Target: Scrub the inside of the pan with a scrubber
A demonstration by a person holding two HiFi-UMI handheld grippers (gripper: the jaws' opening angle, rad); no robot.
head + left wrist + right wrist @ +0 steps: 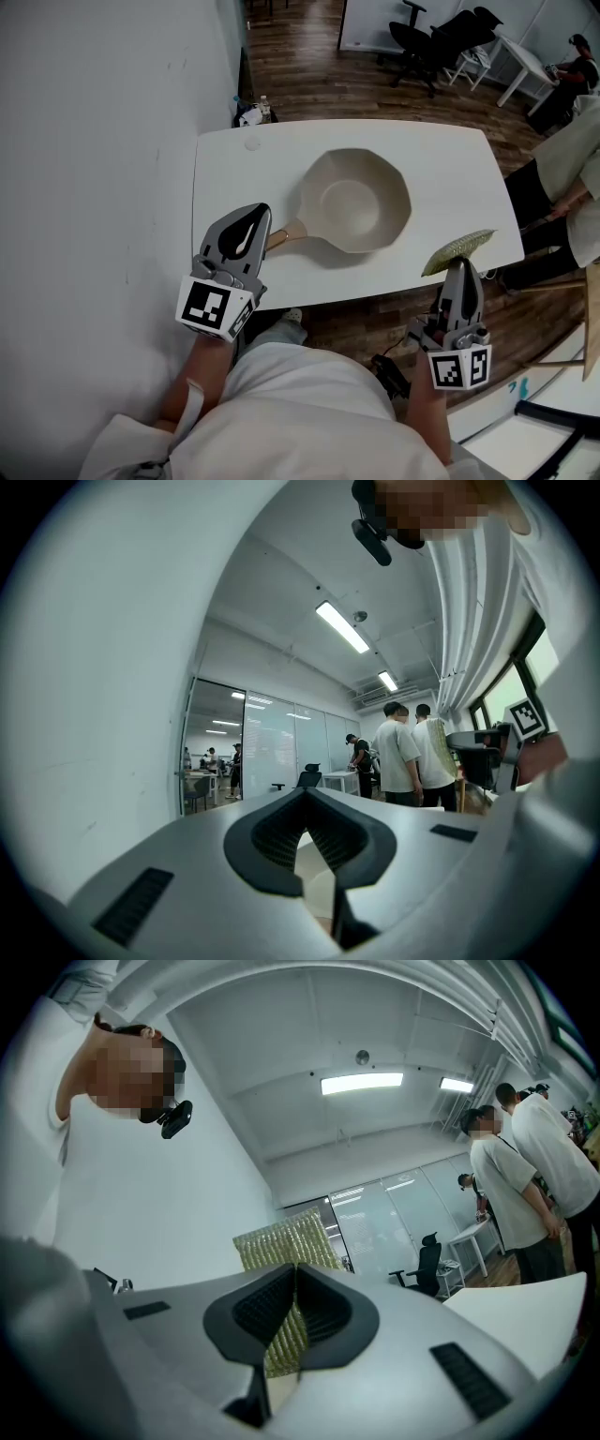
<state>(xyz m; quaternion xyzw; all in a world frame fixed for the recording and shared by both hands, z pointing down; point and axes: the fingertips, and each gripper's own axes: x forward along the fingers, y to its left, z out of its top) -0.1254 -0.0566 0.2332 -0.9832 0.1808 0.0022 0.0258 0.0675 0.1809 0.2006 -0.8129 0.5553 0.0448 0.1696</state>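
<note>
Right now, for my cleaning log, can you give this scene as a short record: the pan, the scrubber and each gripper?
pan: cream faceted pan, upright and empty, on the white table
handle: light wooden handle, pointing towards the left gripper
scrubber: yellow-green mesh scrubber, by the table's near right edge, apart from the pan
right gripper: shut on the scrubber
left gripper: shut, nothing between its jaws, at the handle's end
scrubbing: not yet begun
</note>
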